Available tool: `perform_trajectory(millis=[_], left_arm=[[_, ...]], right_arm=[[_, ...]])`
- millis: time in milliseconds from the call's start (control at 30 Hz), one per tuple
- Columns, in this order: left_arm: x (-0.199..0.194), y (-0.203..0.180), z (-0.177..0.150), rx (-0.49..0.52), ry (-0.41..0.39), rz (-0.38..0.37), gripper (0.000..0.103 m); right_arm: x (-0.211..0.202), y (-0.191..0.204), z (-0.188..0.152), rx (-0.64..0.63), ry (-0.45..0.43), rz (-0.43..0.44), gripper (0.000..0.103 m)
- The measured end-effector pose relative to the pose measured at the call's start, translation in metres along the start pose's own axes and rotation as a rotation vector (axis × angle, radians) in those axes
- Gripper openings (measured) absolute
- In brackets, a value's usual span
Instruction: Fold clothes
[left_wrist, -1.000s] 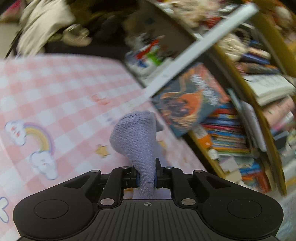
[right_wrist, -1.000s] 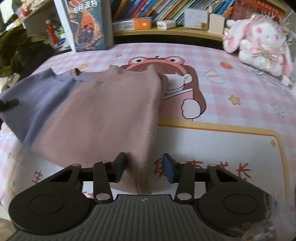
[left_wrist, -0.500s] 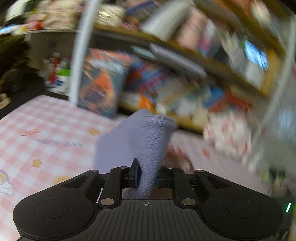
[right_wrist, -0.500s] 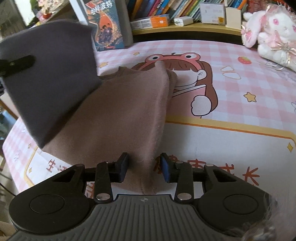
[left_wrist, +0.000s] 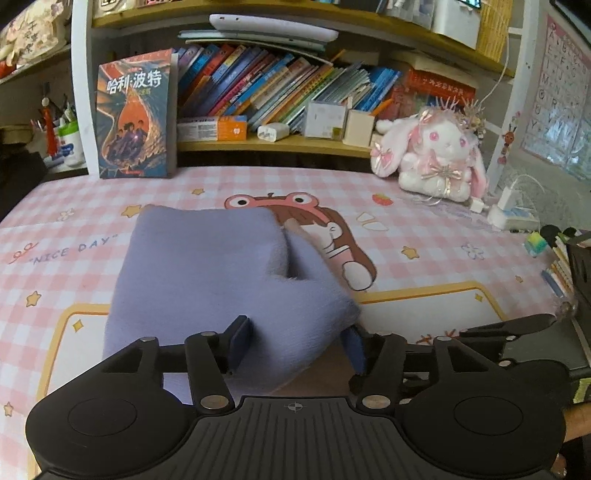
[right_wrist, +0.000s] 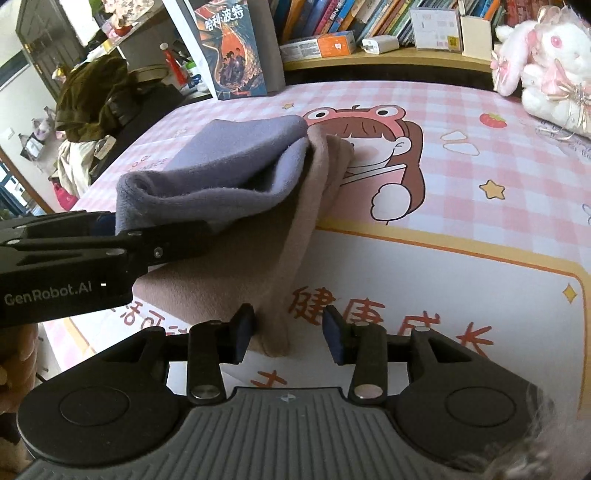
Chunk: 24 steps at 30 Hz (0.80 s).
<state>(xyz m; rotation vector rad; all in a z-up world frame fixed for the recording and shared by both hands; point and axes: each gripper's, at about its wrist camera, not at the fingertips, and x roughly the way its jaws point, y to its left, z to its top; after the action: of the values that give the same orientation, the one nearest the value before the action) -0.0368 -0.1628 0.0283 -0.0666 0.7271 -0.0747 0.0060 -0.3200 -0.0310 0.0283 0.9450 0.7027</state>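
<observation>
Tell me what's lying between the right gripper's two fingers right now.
In the right wrist view, the near corner of the pinkish-brown cloth lies between the open fingers of the right gripper, nearer its left pad.

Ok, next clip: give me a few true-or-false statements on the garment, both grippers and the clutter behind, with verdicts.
1. The purple part of the garment lies folded over its pink-brown part. True.
2. The right gripper has its jaws clamped on the cloth. False: they stand apart, with a cloth edge lying loose between them.
3. The left gripper has its jaws open. True.
4. The book lies flat on the garment. False: it stands upright by the shelf, apart from the garment.
5. The plush rabbit sits at the far right, apart from the garment. True.
</observation>
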Motion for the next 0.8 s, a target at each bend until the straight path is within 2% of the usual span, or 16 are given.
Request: perform_trajectory(millis=[433, 567, 633, 800], left_arm=[[0.008, 0.001, -0.010, -0.068, 0.049, -0.045, 0.061], [0.004, 0.002, -0.010, -0.057, 0.045, -0.060, 0.061], [-0.004, 0.002, -0.008, -0.045, 0.021, -0.089, 0.061], [-0.036, 0.009, 0.002, -0.050, -0.109, -0.195, 0.061]], right_arm=[[-0.011, -0.008, -0.001, -0.006, -0.012, 0.007, 0.041], [-0.012, -0.007, -0.001, -0.017, -0.013, -0.004, 0.042], [-0.014, -0.006, -0.001, -0.021, -0.021, -0.019, 0.042], [-0.023, -0.008, 0.003, -0.005, -0.053, -0.067, 0.042]])
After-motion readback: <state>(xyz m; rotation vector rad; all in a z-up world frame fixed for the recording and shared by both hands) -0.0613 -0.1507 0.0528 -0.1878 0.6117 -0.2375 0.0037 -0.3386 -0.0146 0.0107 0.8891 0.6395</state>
